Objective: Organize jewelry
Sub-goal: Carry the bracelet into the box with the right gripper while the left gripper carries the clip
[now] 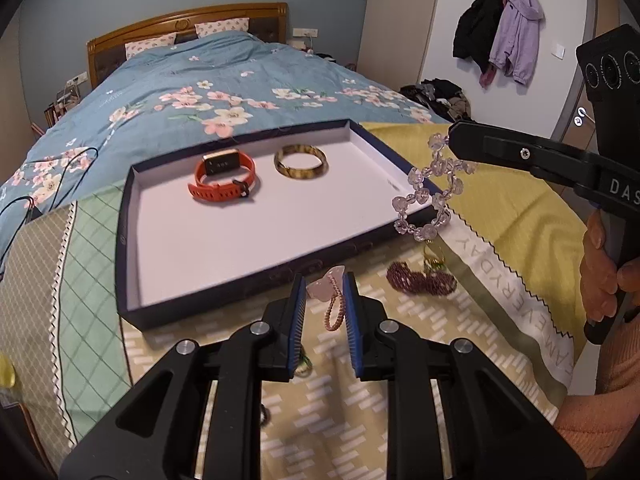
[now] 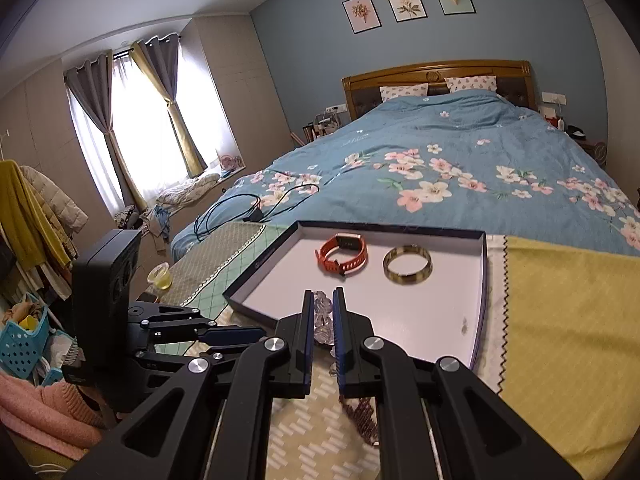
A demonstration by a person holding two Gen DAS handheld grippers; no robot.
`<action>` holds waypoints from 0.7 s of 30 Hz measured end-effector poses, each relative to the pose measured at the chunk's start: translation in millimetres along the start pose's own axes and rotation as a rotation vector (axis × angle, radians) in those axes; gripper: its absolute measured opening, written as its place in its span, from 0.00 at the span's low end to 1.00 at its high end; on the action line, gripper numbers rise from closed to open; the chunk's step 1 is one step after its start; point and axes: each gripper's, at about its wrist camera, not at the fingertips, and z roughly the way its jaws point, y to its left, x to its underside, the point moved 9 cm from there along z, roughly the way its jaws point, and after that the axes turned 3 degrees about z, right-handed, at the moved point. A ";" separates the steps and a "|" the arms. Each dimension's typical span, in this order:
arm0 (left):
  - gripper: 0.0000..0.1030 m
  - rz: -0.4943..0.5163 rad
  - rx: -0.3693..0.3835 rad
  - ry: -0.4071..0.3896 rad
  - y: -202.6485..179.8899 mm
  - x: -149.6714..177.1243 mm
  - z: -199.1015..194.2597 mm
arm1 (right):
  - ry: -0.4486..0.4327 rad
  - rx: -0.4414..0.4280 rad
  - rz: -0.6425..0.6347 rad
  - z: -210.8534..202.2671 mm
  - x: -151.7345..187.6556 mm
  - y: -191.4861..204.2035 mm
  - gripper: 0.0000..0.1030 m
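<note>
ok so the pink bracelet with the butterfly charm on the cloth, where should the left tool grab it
Take the pink bracelet by its beaded loop, not the flat butterfly charm. It lies flat on the cloth, so come straight down from above. The left tool, open, already straddles the loop, and closing across its strands looks the surest hold.

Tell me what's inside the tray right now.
Inside the tray lie an orange watch and an amber bangle, apart from each other. The crystal bracelet hangs from the right gripper over the tray's near corner; the floor behind it is hidden.
</note>
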 end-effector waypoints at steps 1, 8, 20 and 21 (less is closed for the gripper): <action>0.19 0.003 -0.010 -0.005 1.3 -2.2 -1.2 | -0.005 0.001 0.002 0.1 -2.2 -0.9 0.07; 0.19 0.008 -0.034 -0.031 7.4 -15.8 -6.1 | -0.012 0.011 0.005 7.3 -13.8 -6.9 0.07; 0.19 0.004 -0.078 -0.061 22.0 -34.1 -5.7 | 0.010 0.029 0.027 27.8 -21.9 -18.6 0.07; 0.19 0.002 -0.083 -0.062 24.1 -35.4 -5.3 | 0.011 0.030 0.030 29.4 -22.6 -19.5 0.07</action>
